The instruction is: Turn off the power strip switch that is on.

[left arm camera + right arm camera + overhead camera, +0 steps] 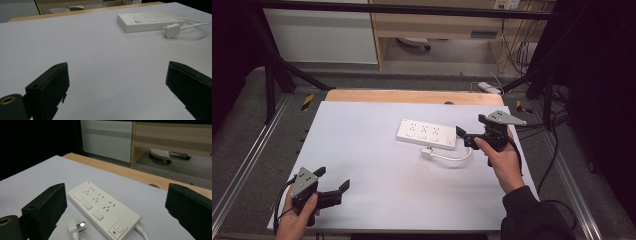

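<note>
A white power strip with three sockets and switches lies flat on the white table sheet, right of centre. Its white cord loops to a white plug lying just in front of it. My right gripper hovers at the strip's right end, open, nothing between its jaws; in the right gripper view the power strip and plug sit between and beyond the jaws. My left gripper rests open near the front left corner, far from the power strip and plug.
A wooden table edge shows behind the sheet. A black metal frame surrounds the table, with cables at the right. A cabinet and a chair base stand on the floor beyond.
</note>
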Demonstrator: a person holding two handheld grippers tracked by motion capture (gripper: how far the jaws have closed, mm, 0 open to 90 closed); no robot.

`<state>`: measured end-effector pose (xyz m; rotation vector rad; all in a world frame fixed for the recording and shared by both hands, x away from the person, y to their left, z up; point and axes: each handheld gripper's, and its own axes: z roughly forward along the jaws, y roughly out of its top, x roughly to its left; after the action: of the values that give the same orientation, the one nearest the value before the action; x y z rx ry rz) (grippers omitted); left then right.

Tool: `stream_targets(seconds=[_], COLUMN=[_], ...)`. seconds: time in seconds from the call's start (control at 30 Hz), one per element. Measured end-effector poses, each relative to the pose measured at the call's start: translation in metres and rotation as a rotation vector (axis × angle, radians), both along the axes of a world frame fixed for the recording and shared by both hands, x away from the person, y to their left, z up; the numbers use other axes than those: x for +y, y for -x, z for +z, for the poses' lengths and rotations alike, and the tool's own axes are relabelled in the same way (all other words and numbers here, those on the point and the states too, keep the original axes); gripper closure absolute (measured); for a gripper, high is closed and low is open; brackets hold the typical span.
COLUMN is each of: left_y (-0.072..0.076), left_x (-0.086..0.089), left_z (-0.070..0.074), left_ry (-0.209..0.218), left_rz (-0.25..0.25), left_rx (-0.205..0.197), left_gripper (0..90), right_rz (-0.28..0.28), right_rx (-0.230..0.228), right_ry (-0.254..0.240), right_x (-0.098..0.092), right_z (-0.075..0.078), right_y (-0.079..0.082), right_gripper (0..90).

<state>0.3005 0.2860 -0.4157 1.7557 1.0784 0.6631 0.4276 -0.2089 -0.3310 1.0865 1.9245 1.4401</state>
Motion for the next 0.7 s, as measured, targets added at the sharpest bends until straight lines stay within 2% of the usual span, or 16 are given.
stream_targets(seconds=[0.3, 0.43, 0.57, 0.7], left_y=[-0.002, -0.002, -0.001, -0.002], left_x=[-0.001, 0.002, 0.003, 0.003], left_z=[0.000, 0.000, 0.000, 0.001], left_ry=[-0.005, 0.005, 0.013, 0.011], left_rz=[0.002, 0.022, 0.022, 0.025], left_rx=[-0.002, -0.002, 0.001, -0.003], left_gripper=[4.8, 5.4, 5.3, 5.3], right_rz=[0.017, 0.026, 0.029, 0.041], right_rx=[0.016, 0.020, 0.020, 0.019], right_ry=[0.001, 0.005, 0.020, 0.016], right_x=[0.012, 0.018, 0.027, 0.036], right_z=[-0.005, -0.003, 0.000, 0.002], right_y=[-0.012, -0.016, -0.022, -0.025], right_gripper=[4.1, 4.5, 7.7, 8.3])
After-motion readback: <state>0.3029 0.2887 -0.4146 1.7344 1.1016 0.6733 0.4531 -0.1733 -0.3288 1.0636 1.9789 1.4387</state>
